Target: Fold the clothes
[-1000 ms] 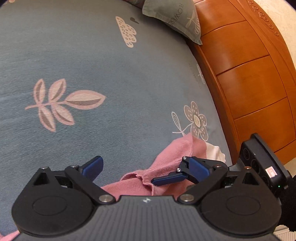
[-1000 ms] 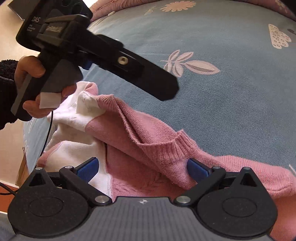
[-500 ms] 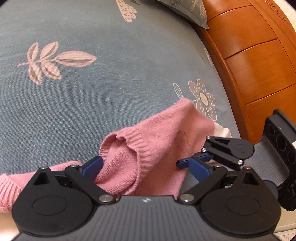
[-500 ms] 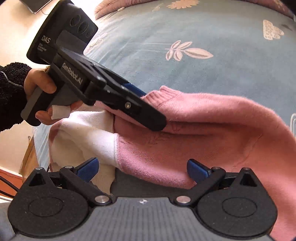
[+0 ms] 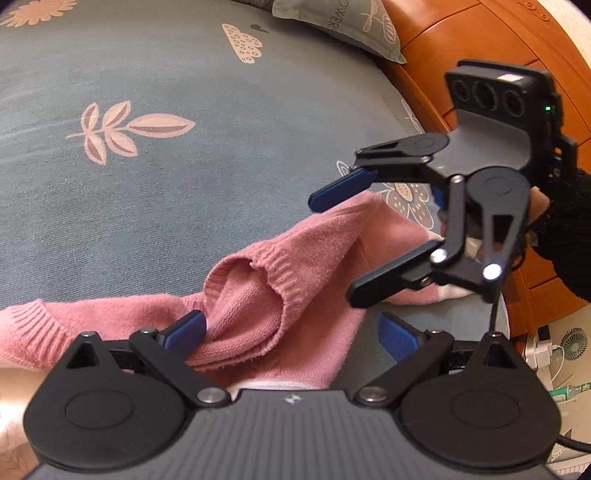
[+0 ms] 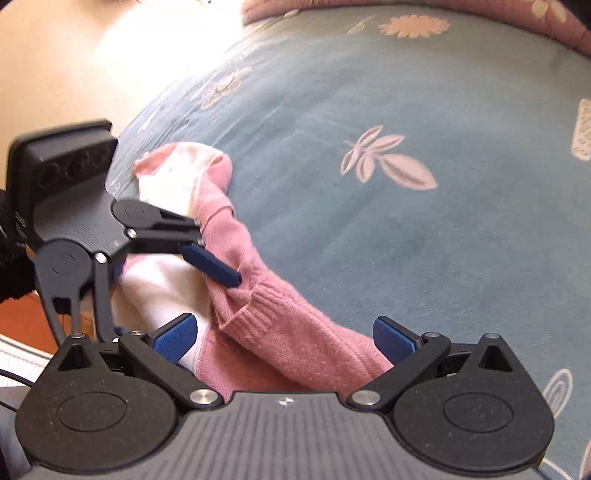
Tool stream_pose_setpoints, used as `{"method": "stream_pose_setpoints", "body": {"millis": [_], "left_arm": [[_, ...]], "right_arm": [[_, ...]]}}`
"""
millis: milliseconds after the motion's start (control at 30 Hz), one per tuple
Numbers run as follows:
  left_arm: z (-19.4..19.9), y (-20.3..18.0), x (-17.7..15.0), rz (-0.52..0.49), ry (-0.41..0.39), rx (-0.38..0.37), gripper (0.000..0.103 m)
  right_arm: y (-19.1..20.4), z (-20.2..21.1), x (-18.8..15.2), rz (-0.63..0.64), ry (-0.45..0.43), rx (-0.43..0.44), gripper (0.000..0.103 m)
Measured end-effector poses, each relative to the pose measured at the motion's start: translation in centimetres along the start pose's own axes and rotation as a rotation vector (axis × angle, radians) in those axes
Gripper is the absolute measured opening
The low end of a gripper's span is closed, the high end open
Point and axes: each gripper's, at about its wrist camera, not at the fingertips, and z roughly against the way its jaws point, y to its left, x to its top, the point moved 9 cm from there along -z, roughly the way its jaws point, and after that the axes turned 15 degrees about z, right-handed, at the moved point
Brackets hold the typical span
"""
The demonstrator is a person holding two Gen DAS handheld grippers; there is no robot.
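Pink sweater (image 5: 295,258) — bed (image 5: 166,184)

pillow (image 5: 343,27) | printed letters "OWER" readable at top edge, word cut off by frame | right wrist view: no readable text | no numbers or brands elsewhere

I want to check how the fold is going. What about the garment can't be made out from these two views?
- Pink sweater, left wrist view: its near part is hidden behind the left gripper body, so the full outline is unknown.
- White part, right wrist view: partly covered by the left gripper; whether it is lining or a separate piece is unclear.
- Right gripper: open, fabric between fingers.
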Motion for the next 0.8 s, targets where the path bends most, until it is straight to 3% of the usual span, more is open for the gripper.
{"method": "stream_pose_setpoints", "body": {"millis": [100,300,400,500,667,800], "left_arm": [[1.9,1.4,-0.3,-0.004,-0.011,0.041,0.098],[5.3,4.2,-0.2,0.042,-0.051,0.093,0.098],[5.4,4.6,-0.3,0.063,-0.057,0.09,0.098],[5.2,4.4,-0.3,0.067,-0.062,0.084,0.098],[6.1,4.8,-0.2,0.051,-0.079,0.105,0.098],[7.2,5.5,0.6,0.026,-0.091,0.14,0.098]], "right_arm": [[1.6,-1.6,-1.3,0.042,0.079,0.009,0.103],[6.4,0.6,-1.6,0.128,0.102,0.085,0.103],[6.9,-0.7,-2.6,0.165,0.163,0.068,0.103],[6.3,-2.2,-2.3,0.147,0.16,0.048,0.102],[7.4,-1.9,0.9,0.1,0.036,0.109,0.103],[10.1,-3.3,-1.6,0.193,0.149,0.138,0.103]]}}
